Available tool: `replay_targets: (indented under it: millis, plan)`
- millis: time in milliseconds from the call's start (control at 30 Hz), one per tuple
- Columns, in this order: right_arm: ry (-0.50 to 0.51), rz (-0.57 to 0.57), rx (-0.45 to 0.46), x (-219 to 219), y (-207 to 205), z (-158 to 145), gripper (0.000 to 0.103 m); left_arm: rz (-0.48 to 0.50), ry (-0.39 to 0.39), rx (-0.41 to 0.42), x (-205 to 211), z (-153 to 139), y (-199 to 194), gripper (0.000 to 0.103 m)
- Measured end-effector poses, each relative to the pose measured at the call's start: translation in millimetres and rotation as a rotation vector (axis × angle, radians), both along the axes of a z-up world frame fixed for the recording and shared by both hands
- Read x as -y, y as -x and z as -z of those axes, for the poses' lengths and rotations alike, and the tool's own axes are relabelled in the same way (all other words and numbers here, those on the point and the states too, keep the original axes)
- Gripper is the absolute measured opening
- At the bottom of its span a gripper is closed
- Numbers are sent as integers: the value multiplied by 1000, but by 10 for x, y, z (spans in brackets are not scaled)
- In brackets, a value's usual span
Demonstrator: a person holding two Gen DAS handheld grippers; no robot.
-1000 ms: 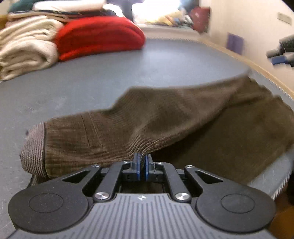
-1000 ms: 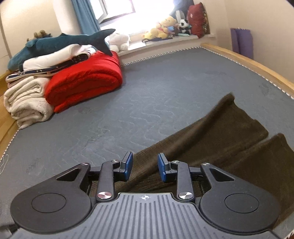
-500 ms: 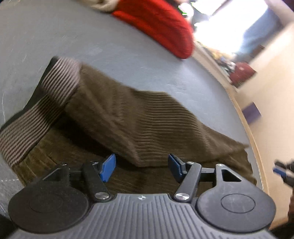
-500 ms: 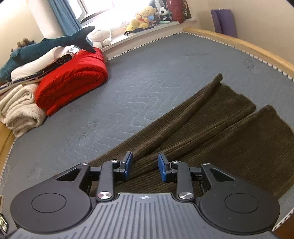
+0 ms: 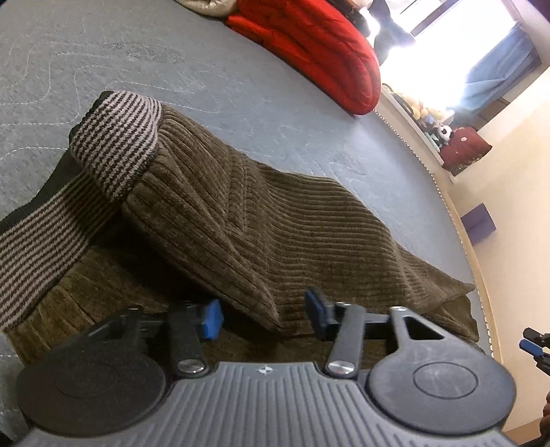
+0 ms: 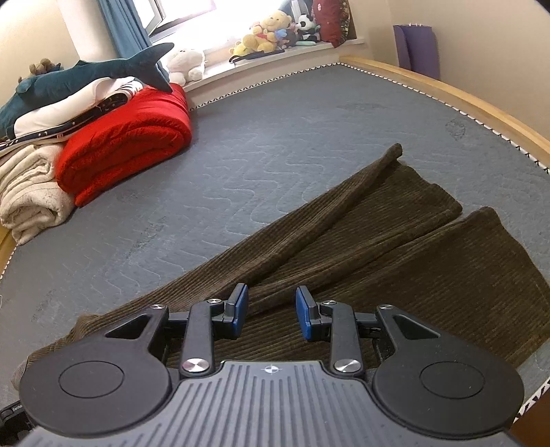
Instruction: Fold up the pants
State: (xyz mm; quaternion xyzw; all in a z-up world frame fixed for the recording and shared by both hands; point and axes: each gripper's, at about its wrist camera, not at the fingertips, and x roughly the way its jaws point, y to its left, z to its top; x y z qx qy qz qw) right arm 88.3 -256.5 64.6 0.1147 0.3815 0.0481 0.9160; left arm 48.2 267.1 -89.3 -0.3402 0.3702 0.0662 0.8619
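The brown corduroy pants [image 5: 275, 220] lie on the grey quilted mattress [image 5: 172, 62] of the bed, near its front edge. In my left view their striped grey-and-black knitted waistband [image 5: 117, 141] is at the left side, and 1 part of the cloth is folded over the rest, so a thick ridge of corduroy comes toward my left gripper [image 5: 263, 314]. The jaws of this gripper are closing now; the point of that fold is between the 2 blue fingers [image 5: 211, 318], but I see no pad pressing on it. My right gripper [image 6: 270, 311] hovers over the leg part of the pants, where 2 legs spread out toward the wooden bed frame [image 6: 447, 89]. Its fingers stand at a moderate gap, with cloth below them, and they do not pinch anything. At the far side of the mattress there is a folded red blanket [image 6: 127, 144] beside a cream-coloured folded blanket [image 6: 31, 192], and a dark blue plush shark [image 6: 86, 72] lies on top of the pile. Some plush toys [image 6: 275, 31] sit on the window sill behind.
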Motion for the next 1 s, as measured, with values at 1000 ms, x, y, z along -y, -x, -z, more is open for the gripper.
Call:
replay_targets:
  millis: [1000]
  plan:
    - [-30, 45, 155, 240, -261, -237, 12, 50, -165, 32, 111, -74, -103, 15]
